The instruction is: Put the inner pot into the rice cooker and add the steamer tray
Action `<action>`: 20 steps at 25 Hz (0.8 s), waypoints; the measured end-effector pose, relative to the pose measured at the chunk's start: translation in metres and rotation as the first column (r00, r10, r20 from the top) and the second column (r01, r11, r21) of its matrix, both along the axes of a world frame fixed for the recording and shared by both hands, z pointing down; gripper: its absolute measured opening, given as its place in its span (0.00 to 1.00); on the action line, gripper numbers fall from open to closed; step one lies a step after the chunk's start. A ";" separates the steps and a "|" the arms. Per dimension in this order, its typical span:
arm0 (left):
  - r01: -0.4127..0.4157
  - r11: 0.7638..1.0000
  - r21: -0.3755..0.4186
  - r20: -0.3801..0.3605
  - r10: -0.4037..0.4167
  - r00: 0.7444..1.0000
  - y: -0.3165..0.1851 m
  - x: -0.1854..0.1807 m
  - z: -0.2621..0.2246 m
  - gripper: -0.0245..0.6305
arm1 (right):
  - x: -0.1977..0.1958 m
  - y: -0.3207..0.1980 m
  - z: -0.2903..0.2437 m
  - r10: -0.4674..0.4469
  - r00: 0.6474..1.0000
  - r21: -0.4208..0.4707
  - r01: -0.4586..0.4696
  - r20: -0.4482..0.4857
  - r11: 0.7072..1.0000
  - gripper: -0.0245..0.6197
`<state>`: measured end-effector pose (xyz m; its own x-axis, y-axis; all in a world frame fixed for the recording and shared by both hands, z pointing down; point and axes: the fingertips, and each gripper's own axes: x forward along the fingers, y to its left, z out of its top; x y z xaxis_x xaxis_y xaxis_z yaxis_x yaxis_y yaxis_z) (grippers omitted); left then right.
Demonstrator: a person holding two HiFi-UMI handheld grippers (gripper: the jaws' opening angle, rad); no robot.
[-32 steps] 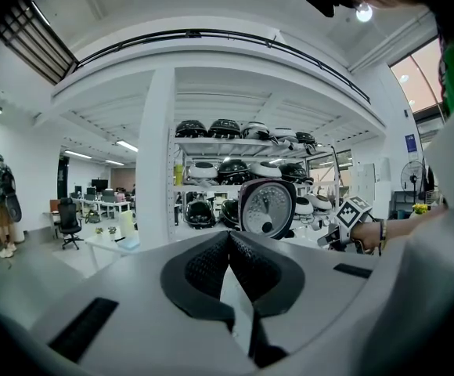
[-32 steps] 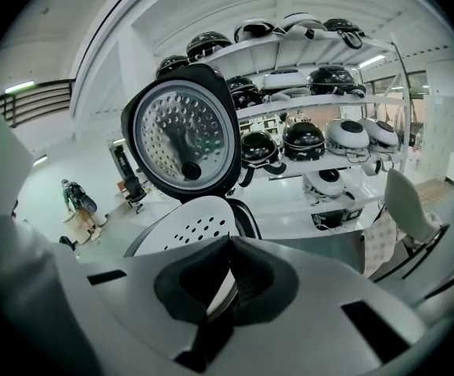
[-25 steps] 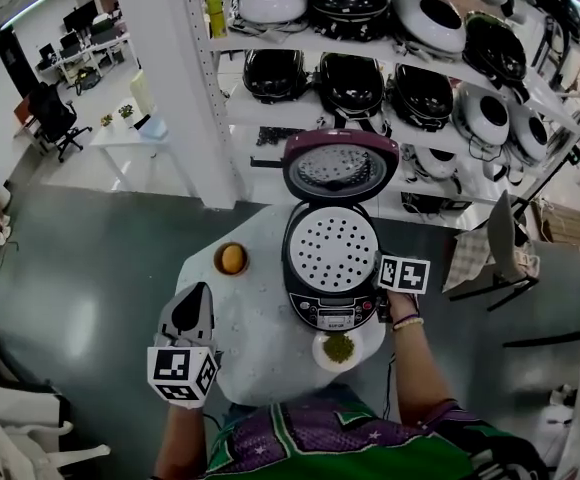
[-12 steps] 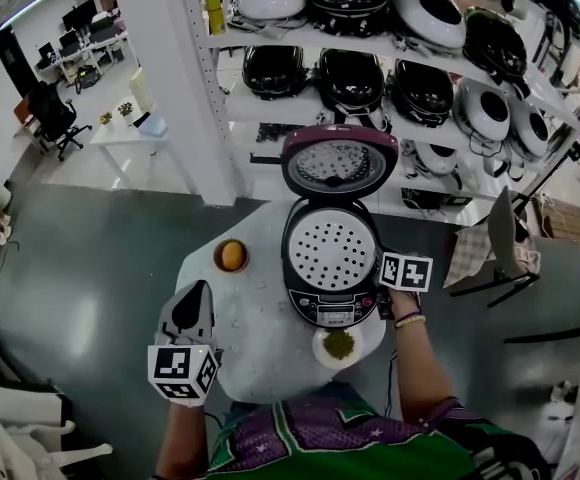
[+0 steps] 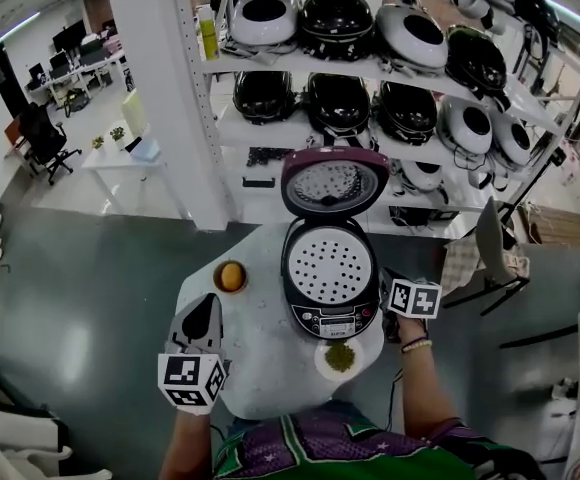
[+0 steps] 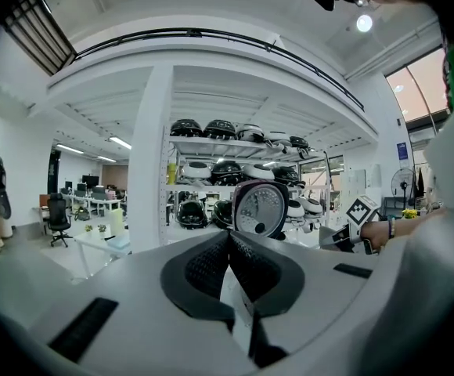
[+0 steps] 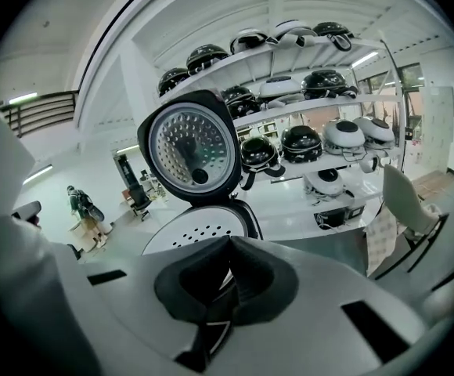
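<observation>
Your right tool [image 5: 394,292], clenched and empty, has drawn back from the cooker's [image 5: 332,320] side toward you. Your left tool [image 5: 208,302], also clenched on nothing, has stayed at the desk's [image 5: 260,368] left edge. The steamer tray [image 5: 328,265] sits in the open cooker.

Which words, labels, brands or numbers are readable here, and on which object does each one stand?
No text is readable.
Print on the rice cooker front: too small to read.
Blue wall sign: too small.
Marker cubes on the left gripper and right gripper: square patterns, no letters.
</observation>
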<state>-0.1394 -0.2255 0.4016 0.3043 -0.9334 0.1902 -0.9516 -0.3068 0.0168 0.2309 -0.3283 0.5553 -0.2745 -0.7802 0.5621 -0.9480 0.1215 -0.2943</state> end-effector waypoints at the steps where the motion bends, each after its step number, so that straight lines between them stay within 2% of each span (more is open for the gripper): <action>1: -0.006 1.000 0.000 -0.004 0.006 1.000 0.000 -0.001 0.000 0.07 | 0.001 0.005 -0.004 0.007 1.000 0.011 -0.007 -0.001 1.000 0.05; 10: -0.079 0.996 0.030 -0.057 0.081 0.995 0.001 -0.017 -0.009 0.07 | -0.014 0.050 -0.048 0.040 0.999 0.131 -0.037 -0.021 0.991 0.05; 16: -0.154 0.987 0.053 -0.103 0.158 0.982 0.001 -0.021 -0.015 0.07 | -0.059 0.091 -0.083 0.062 0.997 0.282 -0.047 -0.043 0.958 0.05; 20: -0.214 0.975 0.061 -0.107 0.220 0.970 0.003 -0.020 -0.020 0.07 | -0.084 0.121 -0.105 0.084 0.996 0.340 -0.065 -0.043 0.938 0.05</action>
<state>-0.1597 -0.2221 0.3815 0.5174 -0.8499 0.0996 -0.8550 -0.5088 0.1000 0.1473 -0.2075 0.4506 -0.1840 -0.9438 0.2745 -0.9719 0.1330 -0.1943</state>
